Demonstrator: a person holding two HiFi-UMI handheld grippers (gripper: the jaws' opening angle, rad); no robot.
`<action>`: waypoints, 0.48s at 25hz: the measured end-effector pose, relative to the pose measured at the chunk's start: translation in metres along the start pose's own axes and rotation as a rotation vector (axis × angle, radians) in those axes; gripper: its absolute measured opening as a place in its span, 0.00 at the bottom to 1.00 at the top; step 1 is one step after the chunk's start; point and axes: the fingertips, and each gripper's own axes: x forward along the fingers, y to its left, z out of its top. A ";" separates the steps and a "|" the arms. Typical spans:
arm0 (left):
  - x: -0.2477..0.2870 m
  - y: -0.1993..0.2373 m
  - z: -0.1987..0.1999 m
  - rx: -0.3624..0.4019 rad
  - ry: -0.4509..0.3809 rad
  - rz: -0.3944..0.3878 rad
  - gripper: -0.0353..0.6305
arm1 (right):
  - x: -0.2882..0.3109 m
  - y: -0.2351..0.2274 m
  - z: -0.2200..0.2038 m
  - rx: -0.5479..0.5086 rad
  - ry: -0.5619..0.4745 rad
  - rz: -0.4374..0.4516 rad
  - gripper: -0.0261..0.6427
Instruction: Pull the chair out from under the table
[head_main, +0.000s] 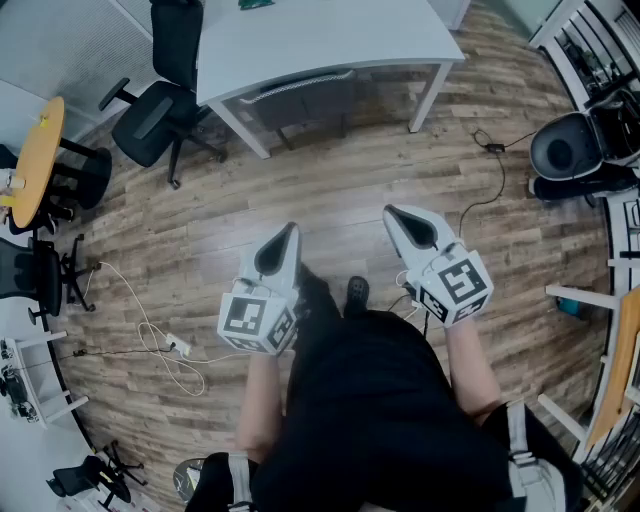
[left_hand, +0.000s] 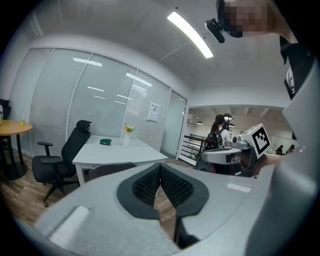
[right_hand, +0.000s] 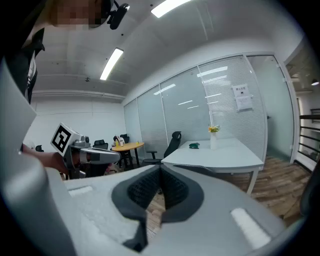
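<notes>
Wood-grain flooring (head_main: 330, 190) lies between me and the white table (head_main: 330, 35), which stands well ahead of both grippers. A black office chair (head_main: 155, 115) sits just off the table's left end, and farther left is a round wooden table (head_main: 40, 160). A white cable (head_main: 150, 335) loops over the floor on my left. A black cable (head_main: 490, 195) trails across the boards on my right, toward the table's near right leg. On the tabletop stand a small vase of flowers (left_hand: 128, 136) and a green object (left_hand: 105, 142), too small to name.

The chair (head_main: 300, 90) is tucked under the table's near edge. Only its grey, curved back shows below the white top, both from the head view and past my left jaws (left_hand: 112, 169). Its seat and base are in shadow; it may have a dark frame, but I cannot be sure.

My left gripper (head_main: 285, 240) and right gripper (head_main: 400, 220) hang side by side above the floor, pointing toward the table. Each has its ribbed pads pressed together at the tips and nothing between them. Neither is near the chair.
</notes>
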 end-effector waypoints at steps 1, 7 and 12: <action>0.001 -0.002 0.000 0.004 0.001 -0.001 0.07 | -0.001 -0.001 0.000 -0.002 -0.002 0.000 0.04; 0.005 -0.006 0.001 0.012 0.007 0.003 0.07 | -0.004 -0.004 -0.001 0.003 -0.005 0.004 0.04; 0.006 -0.009 0.000 0.012 0.014 0.013 0.07 | -0.003 -0.006 -0.007 0.034 -0.009 0.015 0.04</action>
